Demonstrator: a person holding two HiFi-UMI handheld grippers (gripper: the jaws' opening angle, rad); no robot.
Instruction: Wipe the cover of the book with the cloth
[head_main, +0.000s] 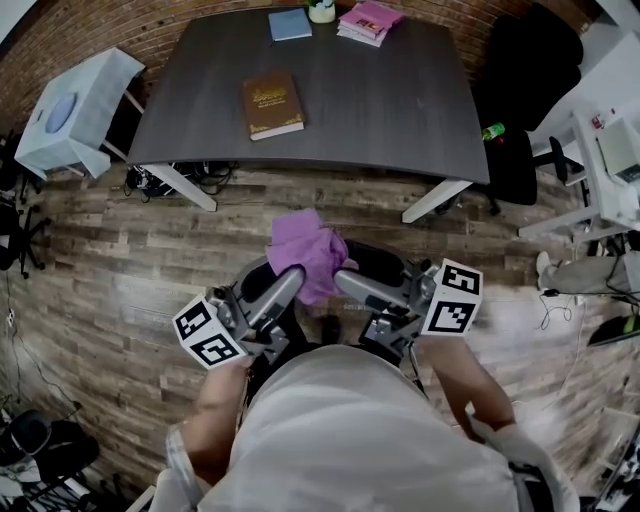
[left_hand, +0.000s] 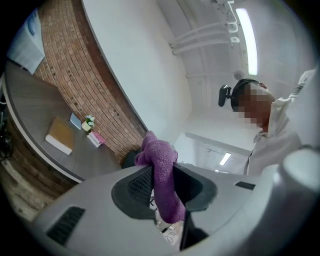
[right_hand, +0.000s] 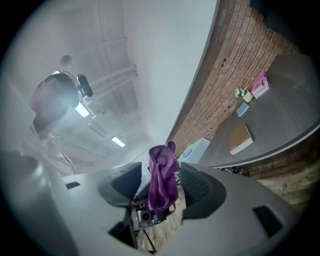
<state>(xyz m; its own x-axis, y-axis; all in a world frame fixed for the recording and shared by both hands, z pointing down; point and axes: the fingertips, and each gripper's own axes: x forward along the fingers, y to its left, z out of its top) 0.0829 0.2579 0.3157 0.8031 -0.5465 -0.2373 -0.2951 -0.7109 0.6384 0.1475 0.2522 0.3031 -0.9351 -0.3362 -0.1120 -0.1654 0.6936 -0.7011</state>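
Brown hardcover book (head_main: 272, 104): flat on dark grey desk (head_main: 400, 100), towards its near left corner | purple fluffy cloth (head_main: 308, 252): off the desk, over the wooden floor (head_main: 100, 260) | left gripper (head_main: 293, 277): pinching the cloth | right gripper (head_main: 342, 281): jaws spread, cloth loose between them

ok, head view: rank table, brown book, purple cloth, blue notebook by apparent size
1. table
2. purple cloth, though it sits nearer the camera, so its lead over the book is unsure
3. brown book
4. blue notebook
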